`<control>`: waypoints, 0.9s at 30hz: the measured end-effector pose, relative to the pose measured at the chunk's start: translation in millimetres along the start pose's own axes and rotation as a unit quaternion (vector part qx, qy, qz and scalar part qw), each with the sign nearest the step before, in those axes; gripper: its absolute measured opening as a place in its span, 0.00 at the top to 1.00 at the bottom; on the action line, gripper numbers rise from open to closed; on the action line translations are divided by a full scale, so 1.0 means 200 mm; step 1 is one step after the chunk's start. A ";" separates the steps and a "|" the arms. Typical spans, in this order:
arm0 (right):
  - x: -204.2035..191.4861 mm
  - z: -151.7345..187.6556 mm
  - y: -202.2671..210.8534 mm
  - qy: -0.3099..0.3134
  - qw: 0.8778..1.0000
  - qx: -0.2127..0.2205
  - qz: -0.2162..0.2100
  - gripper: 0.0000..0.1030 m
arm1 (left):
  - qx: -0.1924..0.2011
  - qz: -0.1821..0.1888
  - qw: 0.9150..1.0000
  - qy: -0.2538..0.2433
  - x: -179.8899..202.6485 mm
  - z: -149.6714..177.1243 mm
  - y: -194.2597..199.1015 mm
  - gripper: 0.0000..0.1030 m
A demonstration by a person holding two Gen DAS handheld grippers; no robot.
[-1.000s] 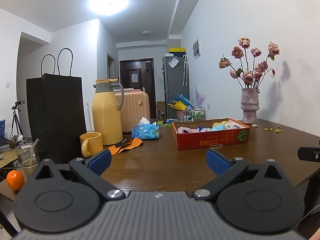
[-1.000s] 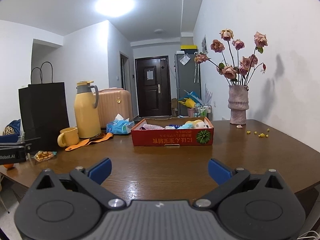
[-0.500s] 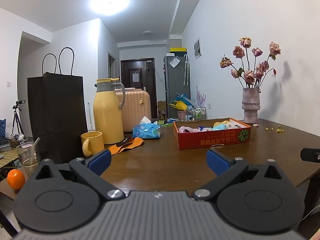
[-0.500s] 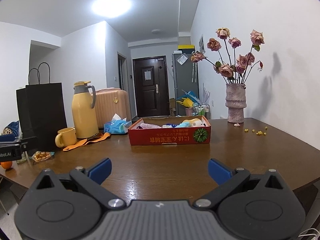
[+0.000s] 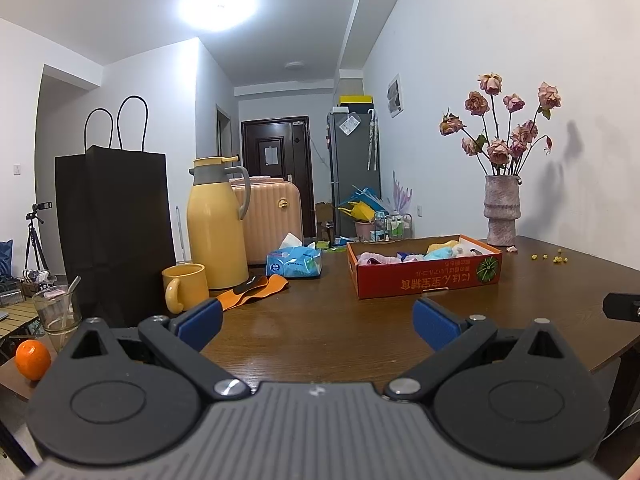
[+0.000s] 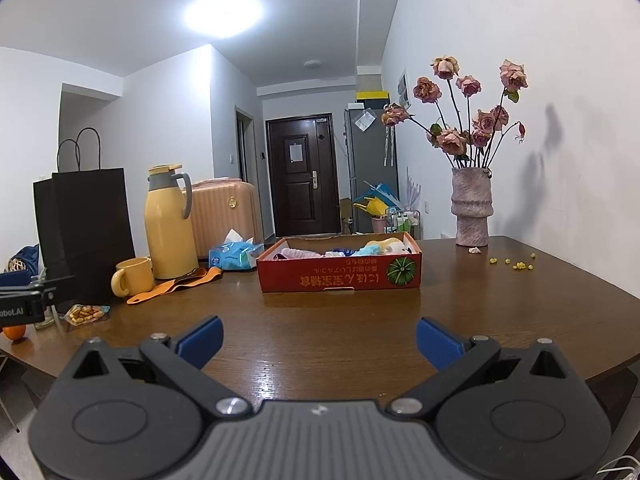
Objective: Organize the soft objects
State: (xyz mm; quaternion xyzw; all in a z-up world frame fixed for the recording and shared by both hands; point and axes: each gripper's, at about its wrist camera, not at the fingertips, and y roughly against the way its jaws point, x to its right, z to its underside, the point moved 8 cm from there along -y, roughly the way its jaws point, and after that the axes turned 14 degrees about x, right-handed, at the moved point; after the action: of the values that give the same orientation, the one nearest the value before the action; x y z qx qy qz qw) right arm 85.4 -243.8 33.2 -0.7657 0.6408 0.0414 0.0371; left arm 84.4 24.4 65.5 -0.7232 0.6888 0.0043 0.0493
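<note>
A shallow red cardboard box [image 5: 428, 278] [image 6: 340, 276] stands on the brown wooden table [image 5: 320, 332] [image 6: 340, 332]. It holds several soft items in pink, blue, yellow and white [image 5: 436, 250] [image 6: 380, 246]. My left gripper [image 5: 316, 320] is open and empty, low over the table's near edge, well short of the box. My right gripper [image 6: 320, 338] is open and empty too, also short of the box.
On the left of the table stand a black paper bag [image 5: 112, 232], a yellow thermos [image 5: 216, 224], a yellow mug [image 5: 184, 286], an orange strap [image 5: 256, 290], a tissue pack [image 5: 294, 262] and a snack packet [image 6: 86, 313]. A vase of roses [image 5: 502, 208] stands far right beside yellow crumbs [image 6: 516, 264].
Both grippers have shifted slightly; in the right wrist view the box slid left, then back towards the middle. Both stay open and empty.
</note>
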 end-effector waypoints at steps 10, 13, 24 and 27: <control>0.02 0.01 0.00 -0.004 1.000 0.003 0.003 0.00 | 0.000 0.000 1.000 -0.001 0.00 0.00 0.00 0.00; 0.01 0.01 0.00 -0.001 1.000 0.002 0.003 0.00 | 0.000 -0.001 1.000 -0.001 0.00 0.00 0.00 0.00; 0.01 0.02 0.00 -0.004 1.000 0.001 0.002 0.00 | 0.002 0.002 1.000 0.000 0.00 0.01 0.00 0.00; 0.00 0.02 0.00 -0.002 1.000 0.001 0.000 0.00 | 0.000 0.002 1.000 0.002 0.00 0.01 0.00 0.00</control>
State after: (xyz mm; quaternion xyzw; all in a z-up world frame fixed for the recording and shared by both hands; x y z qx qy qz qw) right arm 85.5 -243.8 29.8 -0.7654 0.6410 0.0424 0.0390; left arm 83.5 25.6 63.2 -0.7220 0.6902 0.0031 0.0484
